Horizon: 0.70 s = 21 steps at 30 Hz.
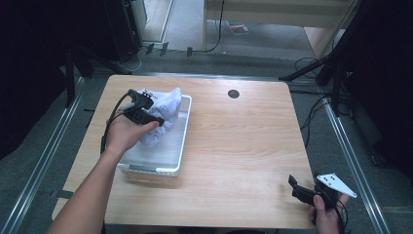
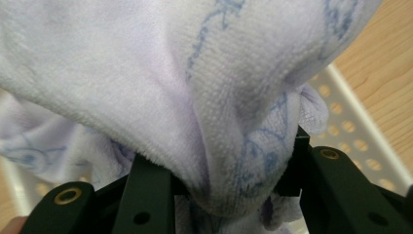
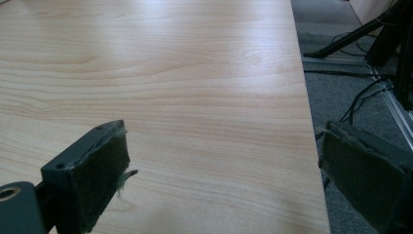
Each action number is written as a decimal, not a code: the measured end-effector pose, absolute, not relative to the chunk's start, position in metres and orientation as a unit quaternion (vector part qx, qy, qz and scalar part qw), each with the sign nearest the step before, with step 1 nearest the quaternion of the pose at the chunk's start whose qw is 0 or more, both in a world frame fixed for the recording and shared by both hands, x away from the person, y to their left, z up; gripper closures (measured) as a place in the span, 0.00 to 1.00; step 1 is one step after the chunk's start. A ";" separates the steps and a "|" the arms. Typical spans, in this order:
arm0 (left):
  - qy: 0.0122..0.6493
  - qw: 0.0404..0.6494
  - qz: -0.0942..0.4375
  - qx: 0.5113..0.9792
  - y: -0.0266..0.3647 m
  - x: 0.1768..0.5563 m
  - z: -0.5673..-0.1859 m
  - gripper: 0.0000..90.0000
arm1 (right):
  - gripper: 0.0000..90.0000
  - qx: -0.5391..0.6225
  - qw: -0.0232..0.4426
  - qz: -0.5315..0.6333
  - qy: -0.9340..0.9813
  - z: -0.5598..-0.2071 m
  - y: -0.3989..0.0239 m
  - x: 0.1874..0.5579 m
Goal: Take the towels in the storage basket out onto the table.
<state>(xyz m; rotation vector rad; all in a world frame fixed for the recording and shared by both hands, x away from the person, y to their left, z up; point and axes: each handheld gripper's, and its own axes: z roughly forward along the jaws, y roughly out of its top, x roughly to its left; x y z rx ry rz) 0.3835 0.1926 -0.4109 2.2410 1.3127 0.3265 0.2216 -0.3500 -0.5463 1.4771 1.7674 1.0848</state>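
Left hand-held gripper (image 2: 229,195) clamping towel (image 2: 160,87)

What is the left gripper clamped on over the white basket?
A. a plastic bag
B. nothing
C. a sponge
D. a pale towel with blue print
D: the left gripper pinches a fold of the pale towel between its jaws, above the white basket.

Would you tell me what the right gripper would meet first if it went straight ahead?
The right gripper points over the bare table; its way looks free up to the far edge, though depth is unclear.
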 end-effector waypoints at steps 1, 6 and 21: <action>0.481 0.262 0.122 0.828 0.192 0.384 -0.405 0.68 | 0.05 0.554 0.294 0.407 0.664 -0.546 -0.350 0.222; 0.472 0.272 0.134 0.828 0.187 0.384 -0.376 0.68 | 0.05 0.554 0.294 0.407 0.664 -0.546 -0.350 0.222; 0.440 0.300 0.150 0.833 0.144 0.384 -0.326 0.68 | 0.05 0.554 0.294 0.407 0.664 -0.546 -0.350 0.222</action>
